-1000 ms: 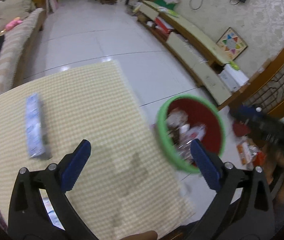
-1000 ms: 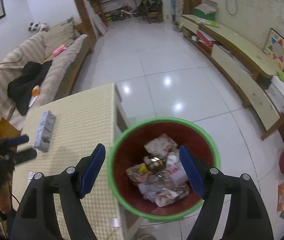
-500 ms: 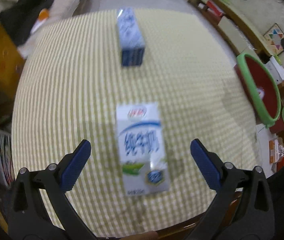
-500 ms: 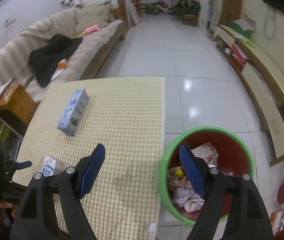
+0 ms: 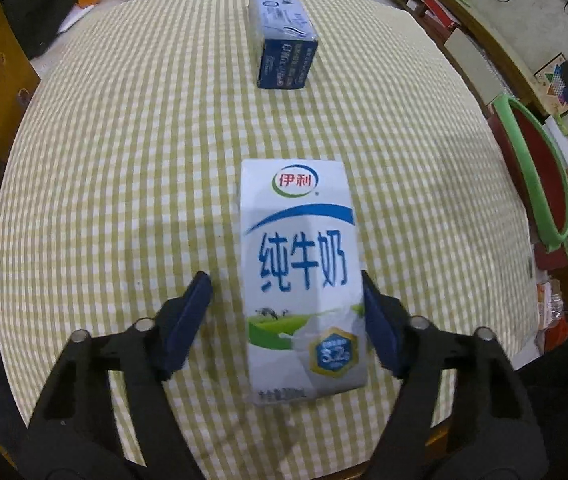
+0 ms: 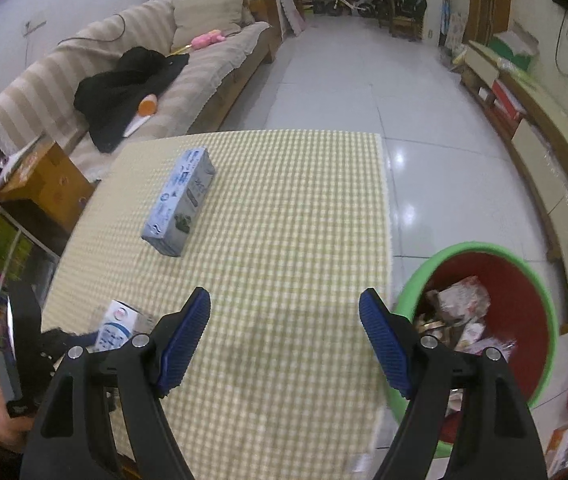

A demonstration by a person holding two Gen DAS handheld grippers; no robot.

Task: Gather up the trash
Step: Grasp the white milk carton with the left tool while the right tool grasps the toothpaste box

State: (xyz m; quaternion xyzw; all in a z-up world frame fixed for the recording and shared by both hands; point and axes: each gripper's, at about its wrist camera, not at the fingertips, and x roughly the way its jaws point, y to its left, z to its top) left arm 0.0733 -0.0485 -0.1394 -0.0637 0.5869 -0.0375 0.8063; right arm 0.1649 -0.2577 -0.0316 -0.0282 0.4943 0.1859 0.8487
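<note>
Left hand-held gripper (image 5: 286, 320) is closing around the white milk carton (image 5: 302, 280), which is lying flat on the checked worktop (image 5: 123, 160). Right pad looks to be touching the carton's edge; left pad is still apart, so no squeeze yet.

Right hand-held gripper (image 6: 284, 340) is hanging wide and empty over the worktop beside the bin (image 6: 524, 280), which is sitting on the floor off the worktop's right side.

Second carton, blue (image 5: 281, 32), is lying farther back.

Risks: pads are meeting the carton off-centre near its bottom end, so it may skid or pivot sideways. Lifted from that end, it may droop and slip. An empty carton may crush.
</note>
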